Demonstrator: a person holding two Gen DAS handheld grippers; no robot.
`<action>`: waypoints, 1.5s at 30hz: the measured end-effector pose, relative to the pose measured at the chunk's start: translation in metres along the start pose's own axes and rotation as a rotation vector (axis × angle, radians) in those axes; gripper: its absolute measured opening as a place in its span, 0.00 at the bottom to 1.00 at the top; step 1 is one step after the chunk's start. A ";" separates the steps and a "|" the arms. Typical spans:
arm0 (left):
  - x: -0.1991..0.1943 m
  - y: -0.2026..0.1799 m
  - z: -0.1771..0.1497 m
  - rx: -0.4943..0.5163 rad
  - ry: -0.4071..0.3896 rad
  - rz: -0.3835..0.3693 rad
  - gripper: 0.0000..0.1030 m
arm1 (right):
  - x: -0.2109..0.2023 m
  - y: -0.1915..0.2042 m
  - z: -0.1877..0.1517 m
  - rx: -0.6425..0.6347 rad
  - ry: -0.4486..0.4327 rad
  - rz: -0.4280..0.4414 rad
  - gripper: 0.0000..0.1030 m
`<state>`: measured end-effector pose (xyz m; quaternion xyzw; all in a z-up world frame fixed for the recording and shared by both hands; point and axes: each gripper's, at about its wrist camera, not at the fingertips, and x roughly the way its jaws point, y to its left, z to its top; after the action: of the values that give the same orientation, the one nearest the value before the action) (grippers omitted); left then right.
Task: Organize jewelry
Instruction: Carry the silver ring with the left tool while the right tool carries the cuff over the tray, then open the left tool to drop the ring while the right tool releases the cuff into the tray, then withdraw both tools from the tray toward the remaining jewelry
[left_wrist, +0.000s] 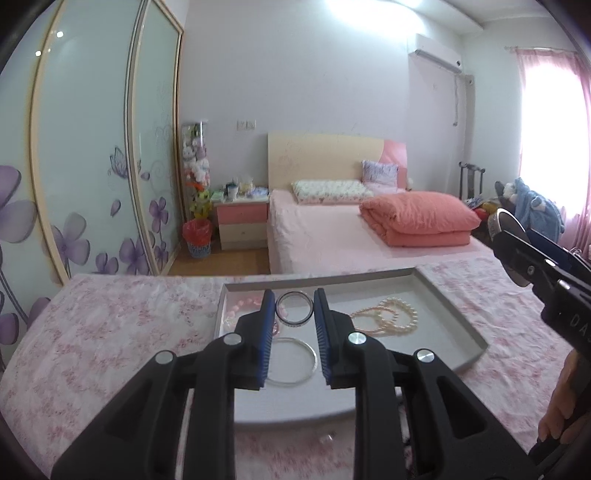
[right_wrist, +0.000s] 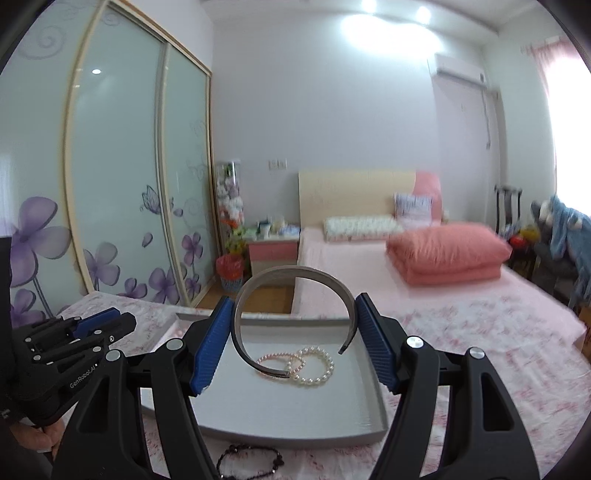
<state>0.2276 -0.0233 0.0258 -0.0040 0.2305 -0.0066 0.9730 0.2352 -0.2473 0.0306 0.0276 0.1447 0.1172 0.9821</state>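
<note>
- Now the right gripper clamps the open cuff bangle above the tray.
- Probably stiff, light and slippery: grip opposite sides.
- Left gripper, half open and empty, frames the dark ring bangle at twelve o'clock.

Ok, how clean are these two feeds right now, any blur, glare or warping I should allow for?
Left wrist: sharp on the tray and the bangles between the open left gripper; window blown out; wardrobe doors bowed by the fisheye. Right wrist: bed and far side smeared by blur, ceiling lights flare, but the silver cuff held in the right gripper stays crisp.
</note>
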 end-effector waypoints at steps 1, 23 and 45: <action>0.011 0.001 0.000 -0.006 0.023 -0.002 0.21 | 0.012 -0.004 -0.002 0.013 0.032 0.001 0.66; 0.112 0.017 -0.015 -0.111 0.262 -0.052 0.44 | 0.102 -0.003 -0.029 0.085 0.338 0.051 0.71; 0.020 0.041 -0.053 -0.083 0.254 -0.025 0.51 | 0.030 -0.006 -0.075 0.026 0.480 0.096 0.39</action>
<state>0.2224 0.0170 -0.0313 -0.0462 0.3521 -0.0097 0.9348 0.2424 -0.2449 -0.0502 0.0182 0.3740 0.1652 0.9124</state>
